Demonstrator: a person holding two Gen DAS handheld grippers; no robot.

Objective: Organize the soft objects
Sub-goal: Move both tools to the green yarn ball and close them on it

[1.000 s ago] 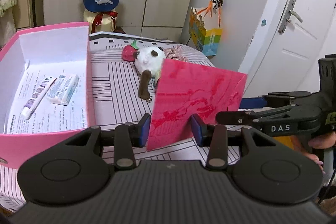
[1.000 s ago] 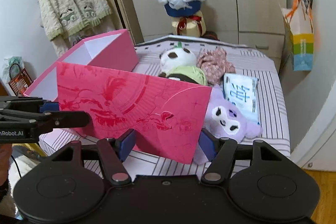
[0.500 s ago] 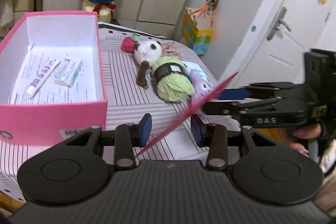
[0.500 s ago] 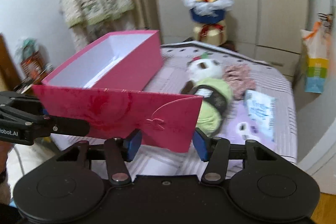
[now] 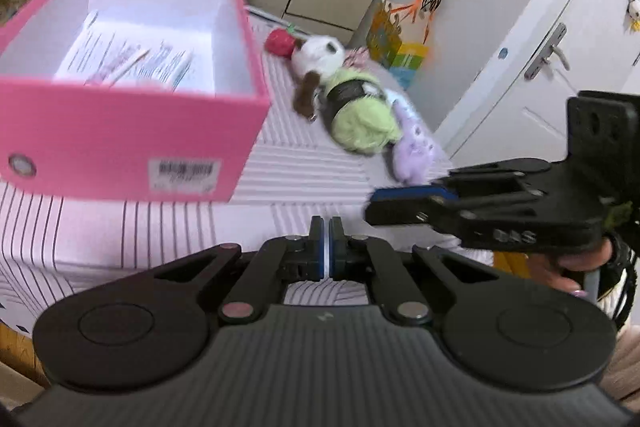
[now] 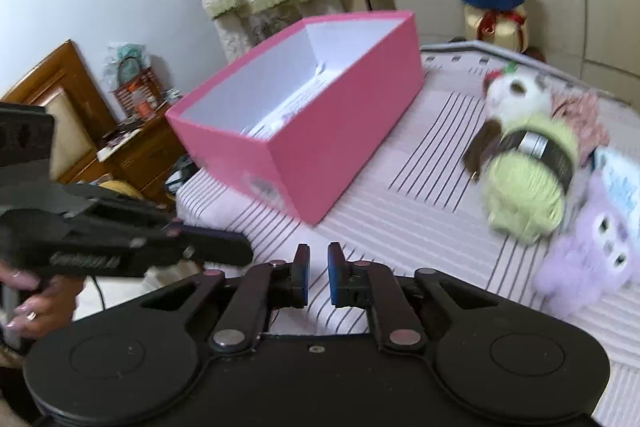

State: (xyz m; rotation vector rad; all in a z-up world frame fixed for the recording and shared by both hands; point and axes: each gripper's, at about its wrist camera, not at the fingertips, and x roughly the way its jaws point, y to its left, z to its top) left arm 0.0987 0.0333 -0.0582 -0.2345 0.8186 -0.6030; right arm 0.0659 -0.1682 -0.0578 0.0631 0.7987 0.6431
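Lying in a loose row on the right side of the striped bed (image 6: 400, 195), the soft objects are seen still outside the open pink box (image 6: 344, 131), which stands at the left with papers and a small carton on its floor. A panda plush (image 6: 516, 95) is farthest, a ball of green yarn (image 6: 528, 187) touches it on the near side, and a purple plush (image 6: 588, 259) is nearest; a pink floral cloth (image 6: 580, 115) is tucked just beside them on the right. The left gripper (image 5: 328, 241) is shown pressed closed on nothing, and the right gripper (image 6: 317, 271) is held nearly closed, a narrow gap showing, also empty. Judged from this, the step in hand is the first pick. A reopening of the fingers is called for next, then a reach right toward the purple plush, the closest toy.
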